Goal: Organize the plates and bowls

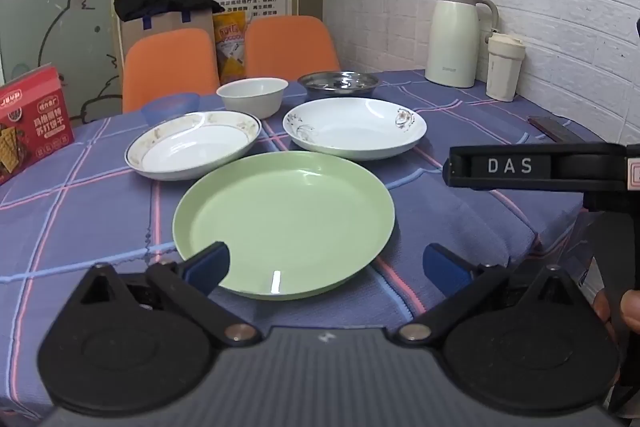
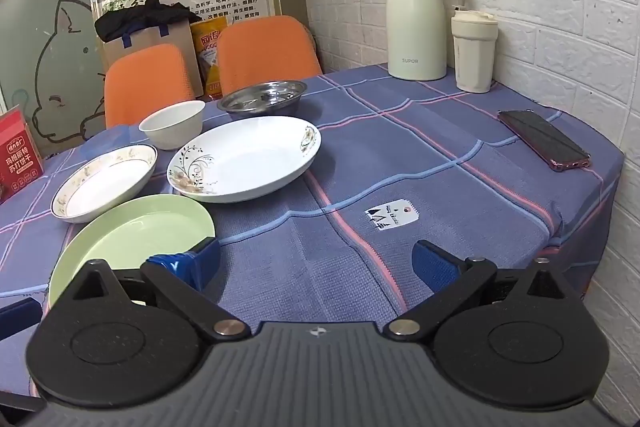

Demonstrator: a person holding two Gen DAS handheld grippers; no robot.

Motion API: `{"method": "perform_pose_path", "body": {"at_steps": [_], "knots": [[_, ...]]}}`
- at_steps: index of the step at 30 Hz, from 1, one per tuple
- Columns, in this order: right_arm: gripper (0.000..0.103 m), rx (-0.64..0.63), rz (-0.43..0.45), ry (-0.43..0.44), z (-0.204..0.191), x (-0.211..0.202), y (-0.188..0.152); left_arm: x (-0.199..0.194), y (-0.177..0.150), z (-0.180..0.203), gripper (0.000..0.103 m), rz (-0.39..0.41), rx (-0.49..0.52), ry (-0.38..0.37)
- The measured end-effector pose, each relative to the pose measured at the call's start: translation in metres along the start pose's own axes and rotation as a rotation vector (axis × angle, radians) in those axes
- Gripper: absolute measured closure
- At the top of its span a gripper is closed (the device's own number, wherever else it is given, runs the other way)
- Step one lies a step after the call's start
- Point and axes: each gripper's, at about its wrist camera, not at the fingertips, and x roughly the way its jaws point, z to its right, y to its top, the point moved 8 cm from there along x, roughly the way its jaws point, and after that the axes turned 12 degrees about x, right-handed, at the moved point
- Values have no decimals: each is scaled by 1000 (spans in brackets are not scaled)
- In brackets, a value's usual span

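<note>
Key relation: the green plate lies dead ahead at 12 o'clock of the left gripper, its near rim between the two spread blue pads; being round, it has no long axis, so any rim point would serve.
Left jaws: wide open, holding nothing; the left pad overlaps the plate's near-left rim in the view, but whether it touches I cannot tell.
Right jaws: right gripper also wide open and empty, aimed at bare cloth; the green plate sits at its 10 o'clock, beside its left pad.
Nearer hand: by my judgement the left, since the plate is centred on it.
Other dishes: gold-rimmed plate at 11 o'clock beyond the green one; floral plate at 1 o'clock; white bowl and steel dish farther back; a blue bowl at the far left. All lie apart, nothing stacked yet.
Surface: purple checked tablecloth, slightly creased, so a plate could snag if slid.
Room: white brick wall at 3 o'clock, thermos jug and tumbler in the far corner, phone near the right edge, two orange chairs behind, a biscuit box at 9 o'clock.
</note>
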Motion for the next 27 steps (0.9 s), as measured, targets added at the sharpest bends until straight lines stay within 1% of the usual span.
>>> {"method": "perform_pose_path", "body": {"at_steps": [4,9,11,27], "knots": [[13,-11,-7,3,-7,3,3,-2,-1,-5,0,-7,-14,-1],[13,-4,-2,-1,-2,-3,0,1,2,-4,0,-23,-15,-5],[13,2,-4,-3,0,3,1,1,2,-3,0,-22,-8,-8],[13,-21,-19,-3,-5,9,-3,7,1,-5,0,-29,-24,-14]]}}
